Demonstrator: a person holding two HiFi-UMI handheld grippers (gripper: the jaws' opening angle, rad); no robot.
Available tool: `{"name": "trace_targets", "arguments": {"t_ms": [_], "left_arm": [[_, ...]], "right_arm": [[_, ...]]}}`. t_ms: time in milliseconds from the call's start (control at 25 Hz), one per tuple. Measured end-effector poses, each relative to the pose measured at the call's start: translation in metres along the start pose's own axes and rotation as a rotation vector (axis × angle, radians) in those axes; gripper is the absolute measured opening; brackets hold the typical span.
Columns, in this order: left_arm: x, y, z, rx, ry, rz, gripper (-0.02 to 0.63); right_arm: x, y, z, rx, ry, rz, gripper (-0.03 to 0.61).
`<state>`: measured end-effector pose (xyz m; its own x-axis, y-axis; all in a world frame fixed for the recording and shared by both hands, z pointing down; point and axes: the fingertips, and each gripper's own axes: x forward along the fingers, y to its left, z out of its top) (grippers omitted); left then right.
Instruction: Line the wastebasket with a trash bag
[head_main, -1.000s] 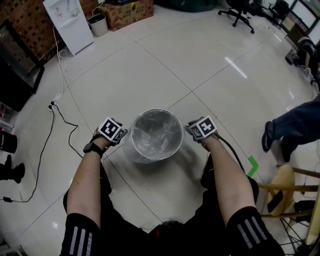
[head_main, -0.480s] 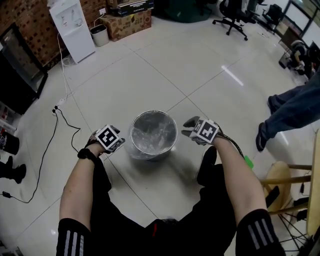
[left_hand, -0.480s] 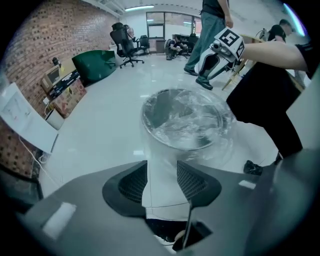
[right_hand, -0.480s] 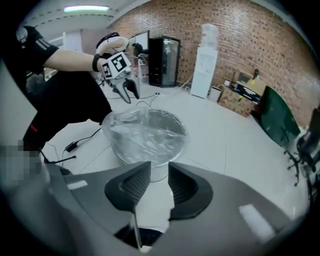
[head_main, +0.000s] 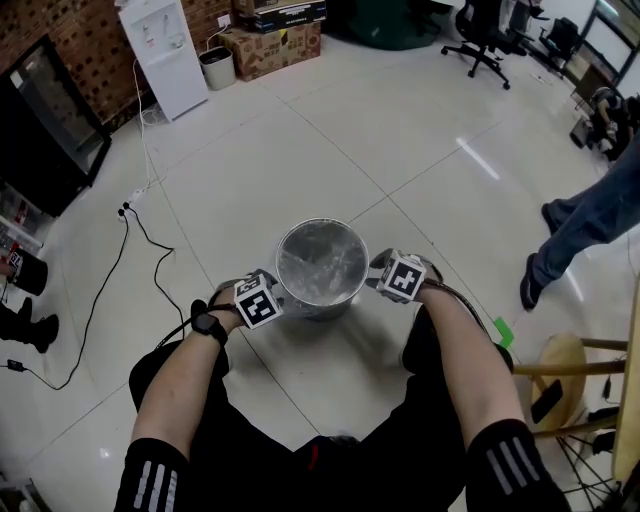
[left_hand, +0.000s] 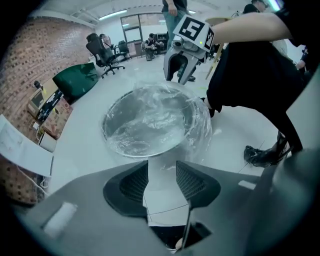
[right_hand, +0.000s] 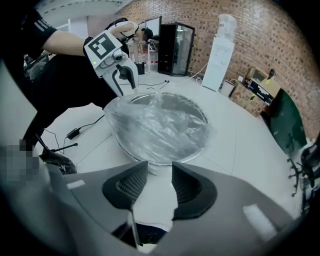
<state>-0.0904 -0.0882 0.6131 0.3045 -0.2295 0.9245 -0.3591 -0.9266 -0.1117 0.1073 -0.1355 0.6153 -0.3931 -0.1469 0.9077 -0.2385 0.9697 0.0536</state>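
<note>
A round metal wastebasket (head_main: 320, 297) stands on the tiled floor. A clear trash bag (head_main: 320, 258) lines it, and the bag's edge is folded over the rim (left_hand: 202, 125) (right_hand: 150, 135). My left gripper (head_main: 262, 286) (left_hand: 162, 167) hovers at the basket's near left side. Its jaws have just been opening, and only floor shows between them. My right gripper (head_main: 384, 270) (right_hand: 160, 167) is at the near right side. Its jaws have also just been opening and hold nothing. Each gripper view shows the other gripper across the basket, the right one (left_hand: 181, 60) and the left one (right_hand: 124, 76).
A white water dispenser (head_main: 165, 45), a small bin (head_main: 217, 68) and cardboard boxes (head_main: 275, 40) stand at the back. A black cabinet (head_main: 45, 130) and a floor cable (head_main: 140, 240) are on the left. On the right are a person's leg (head_main: 590, 220) and a stool (head_main: 575, 365).
Both grippers have come off the basket's rim and drawn back toward me, the left one swinging round to the near left. Both have rolled.
</note>
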Motion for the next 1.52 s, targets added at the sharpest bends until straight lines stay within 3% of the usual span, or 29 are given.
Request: {"name": "trace_targets", "arguments": {"t_ms": [120,240,320,520,640,800,840,880,960,1040,1120,1240,1360,1520], "left_arm": [[0.010,0.001,-0.006,-0.015,0.000,0.004,0.118],[0.013,0.001,0.000,-0.044,-0.032,-0.009,0.035],[0.017,0.000,0.002,-0.022,-0.027,-0.021,-0.006],[0.019,-0.014,-0.004,0.000,0.001,-0.087,-0.006],[0.021,-0.030,-0.013,0.005,0.027,-0.126,-0.006],[0.019,-0.032,-0.008,-0.003,-0.009,-0.107,-0.006],[0.019,-0.030,-0.005,-0.035,-0.030,-0.104,0.046],[0.020,-0.029,-0.001,-0.076,-0.054,-0.110,0.138],[0.019,-0.032,0.007,-0.148,-0.092,-0.142,0.220],[0.022,-0.033,0.006,-0.179,-0.080,-0.147,0.238],[0.027,-0.028,-0.001,-0.193,-0.053,-0.118,0.206],[0.026,-0.021,0.000,-0.200,-0.070,-0.086,0.001],[0.027,-0.028,0.007,-0.176,-0.079,-0.114,-0.005],[0.041,-0.046,-0.005,-0.128,-0.011,-0.157,-0.005]], "right_arm": [[0.008,-0.002,-0.011,0.001,0.029,0.004,0.139],[0.012,-0.001,-0.019,0.028,0.028,0.017,0.046],[0.010,-0.002,-0.021,0.042,0.017,0.025,0.009],[-0.005,0.010,-0.011,0.056,-0.043,0.100,0.008],[0.000,0.023,-0.030,0.073,-0.006,0.168,0.008],[0.010,0.039,-0.038,0.068,0.008,0.237,0.008],[0.009,0.040,-0.036,0.060,0.007,0.240,0.008],[0.007,0.042,-0.034,0.050,0.005,0.242,0.008],[0.004,0.043,-0.029,0.042,-0.004,0.244,0.008],[0.005,0.042,-0.028,0.047,-0.004,0.240,0.008],[0.006,0.040,-0.028,0.056,0.002,0.232,0.008],[0.010,0.039,-0.025,0.054,0.001,0.233,0.008],[0.012,0.040,-0.023,0.045,-0.011,0.244,0.008],[0.020,0.048,-0.034,0.058,0.020,0.275,0.008]]}}
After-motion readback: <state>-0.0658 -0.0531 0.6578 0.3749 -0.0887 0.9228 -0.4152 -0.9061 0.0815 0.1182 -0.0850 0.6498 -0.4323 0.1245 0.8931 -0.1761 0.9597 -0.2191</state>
